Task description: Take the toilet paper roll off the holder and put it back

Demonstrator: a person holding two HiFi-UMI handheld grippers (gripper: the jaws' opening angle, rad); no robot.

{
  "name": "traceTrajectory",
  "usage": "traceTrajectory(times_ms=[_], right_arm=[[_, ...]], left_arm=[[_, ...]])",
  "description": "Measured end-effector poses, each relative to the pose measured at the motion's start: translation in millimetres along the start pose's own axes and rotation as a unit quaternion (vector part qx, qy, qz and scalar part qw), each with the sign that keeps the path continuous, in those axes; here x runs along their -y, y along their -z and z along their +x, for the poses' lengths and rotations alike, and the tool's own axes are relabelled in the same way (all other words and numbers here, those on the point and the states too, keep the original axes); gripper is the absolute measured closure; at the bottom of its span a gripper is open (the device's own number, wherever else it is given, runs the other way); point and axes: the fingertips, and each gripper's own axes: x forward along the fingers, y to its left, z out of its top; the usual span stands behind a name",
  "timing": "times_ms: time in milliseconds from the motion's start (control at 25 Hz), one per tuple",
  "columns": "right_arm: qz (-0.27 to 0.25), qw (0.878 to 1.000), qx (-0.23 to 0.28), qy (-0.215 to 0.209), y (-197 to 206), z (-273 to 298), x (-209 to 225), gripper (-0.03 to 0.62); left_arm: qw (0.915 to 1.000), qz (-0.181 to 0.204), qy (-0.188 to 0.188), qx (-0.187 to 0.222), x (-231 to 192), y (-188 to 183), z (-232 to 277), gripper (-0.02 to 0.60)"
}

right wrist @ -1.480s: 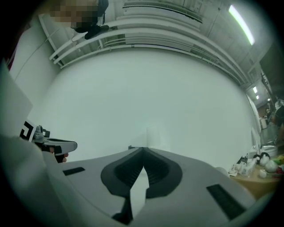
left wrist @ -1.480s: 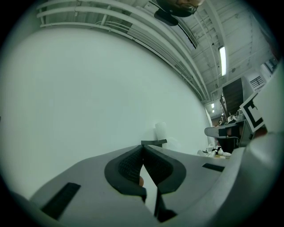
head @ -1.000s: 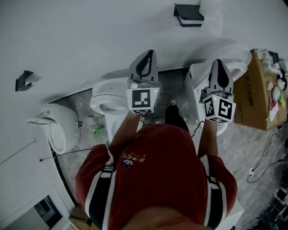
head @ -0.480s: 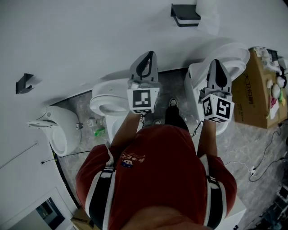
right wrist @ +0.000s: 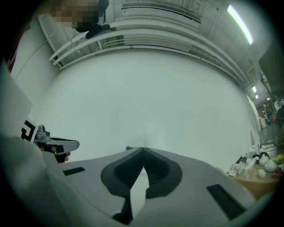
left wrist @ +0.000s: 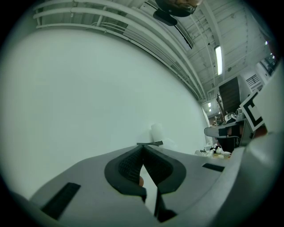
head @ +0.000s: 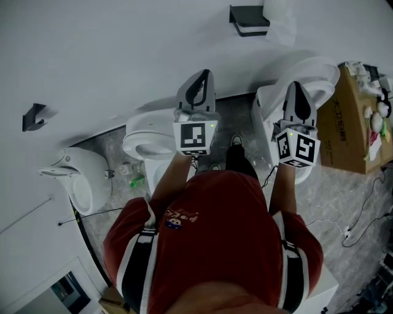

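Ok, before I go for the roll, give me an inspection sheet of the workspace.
Surface: grey stone-look floor; plain white wall ahead.
Job's things: toilet paper roll at the dark holder on the wall, untouched.
Clutter: cardboard box with loose items at right; small green item on the floor.
Grippers: left gripper shut, empty; right gripper shut, empty; both short of the holder.
Cables: one across the floor at right, a thin one at left.
Surroundings: white toilets below the grippers; a second dark bracket on the wall at left.
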Motion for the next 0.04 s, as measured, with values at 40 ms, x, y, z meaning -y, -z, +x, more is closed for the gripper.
traceTrajectory(times_ms=[40], right_arm=[[0.0,1.0,0.0,0.0,0.1,-0.3,0.1,0.583]], left_arm=[[1.0,0.0,0.0,0.0,0.5,0.1,-0.2,0.563]])
